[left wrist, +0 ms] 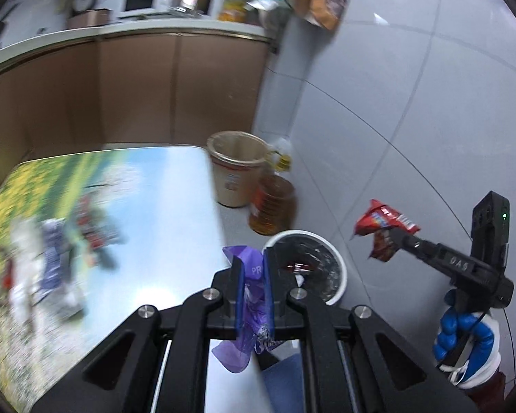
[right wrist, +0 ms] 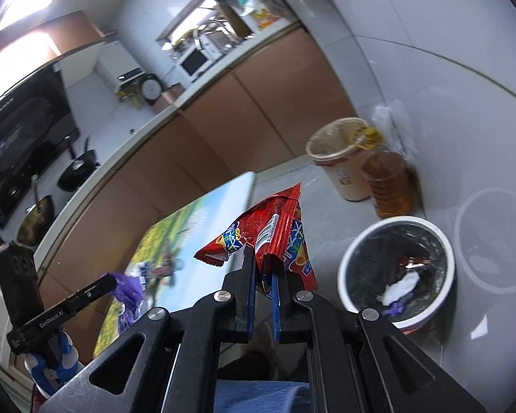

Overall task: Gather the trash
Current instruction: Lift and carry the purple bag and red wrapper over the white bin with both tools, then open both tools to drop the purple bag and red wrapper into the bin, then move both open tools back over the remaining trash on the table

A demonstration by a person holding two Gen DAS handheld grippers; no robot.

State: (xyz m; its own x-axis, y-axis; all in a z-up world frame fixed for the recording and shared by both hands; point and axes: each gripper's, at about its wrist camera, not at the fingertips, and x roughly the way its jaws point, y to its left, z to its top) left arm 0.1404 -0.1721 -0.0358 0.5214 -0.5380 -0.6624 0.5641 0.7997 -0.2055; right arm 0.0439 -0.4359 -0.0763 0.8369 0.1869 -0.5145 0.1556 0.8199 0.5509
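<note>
My left gripper (left wrist: 253, 264) is shut on a purple wrapper (left wrist: 254, 296) and holds it at the table's right edge, just left of the white trash bin (left wrist: 340, 265). My right gripper (right wrist: 264, 261) is shut on a red snack wrapper (right wrist: 278, 230); in the left wrist view it (left wrist: 390, 232) hangs above the floor to the right of the bin. The bin (right wrist: 347, 268) has a black liner and holds a red wrapper, white paper and a purple scrap. More wrappers (left wrist: 51, 254) lie blurred on the table's left part.
The low table (left wrist: 161, 206) has a landscape print on top. A beige bucket (left wrist: 234, 175) and an oil bottle (left wrist: 273, 203) stand on the grey tiled floor behind the bin. Brown kitchen cabinets (left wrist: 120, 86) run behind the table.
</note>
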